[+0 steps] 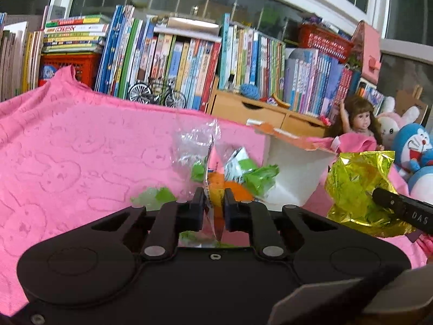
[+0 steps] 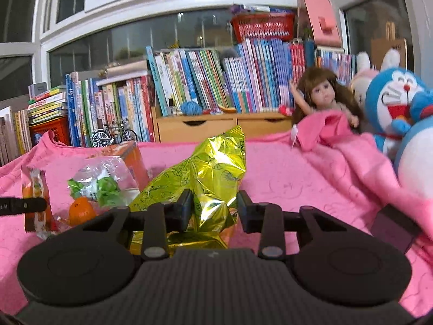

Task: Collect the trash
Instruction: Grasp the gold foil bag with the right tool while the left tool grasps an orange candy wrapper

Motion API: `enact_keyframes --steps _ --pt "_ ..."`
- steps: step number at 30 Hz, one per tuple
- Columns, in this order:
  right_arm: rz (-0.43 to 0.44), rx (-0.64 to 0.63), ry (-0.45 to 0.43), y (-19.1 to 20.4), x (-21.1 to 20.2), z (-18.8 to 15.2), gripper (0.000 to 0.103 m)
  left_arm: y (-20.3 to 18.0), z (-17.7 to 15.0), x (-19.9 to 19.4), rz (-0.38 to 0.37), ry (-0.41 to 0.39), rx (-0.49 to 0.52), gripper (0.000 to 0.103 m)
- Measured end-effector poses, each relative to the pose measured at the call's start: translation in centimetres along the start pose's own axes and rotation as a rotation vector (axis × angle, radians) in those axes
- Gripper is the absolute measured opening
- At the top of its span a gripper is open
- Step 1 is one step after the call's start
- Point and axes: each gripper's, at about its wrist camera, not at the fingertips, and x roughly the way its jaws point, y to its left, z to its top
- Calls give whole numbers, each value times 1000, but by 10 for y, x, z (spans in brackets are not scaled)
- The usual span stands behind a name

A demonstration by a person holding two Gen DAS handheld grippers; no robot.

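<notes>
Nearest on the left, the left gripper (image 1: 213, 203) has its jaws pressed together on the thin edge of a clear plastic wrapper (image 1: 205, 146) printed in orange and green. The wrapper stands upright out of the jaws, its long axis running up and slightly away, with crumpled green and white scraps (image 1: 254, 173) hanging just beside it.

To its right, the right gripper (image 2: 213, 205) has its jaws clamped on a crinkled gold foil bag (image 2: 205, 173). The jaws stand partly apart because the bag fills the gap between them. The bag's long axis rises up and tilts to the right, its peaked top well above the jaws. Each hand already carries its own piece, and the two grippers sit side by side, near but not touching.

Both pieces hang over a pink blanket (image 2: 297, 178) with an embossed rabbit pattern, spread over what may be a bed or a table. Just behind the wrapper stands an open white and orange carton (image 1: 295, 168), its torn flap up; I judge it the closest possible place for the trash, nearer to the left hand.

Farther right, a doll (image 2: 324, 94) and a blue plush toy (image 2: 397, 100) crowd the blanket's edge, leaving little room that way. The left and middle lie open. Beyond, a row of books (image 2: 211, 75) lines the window.
</notes>
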Motion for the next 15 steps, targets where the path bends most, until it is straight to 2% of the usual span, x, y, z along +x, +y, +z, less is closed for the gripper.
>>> enact_keyframes --steps 9,15 --pt "27 8 -51 7 -26 -1 39 -2 6 -29 -24 -37 2 13" --pt "56 46 -61 13 -43 -16 38 -9 -1 -53 -32 -64 28 13"
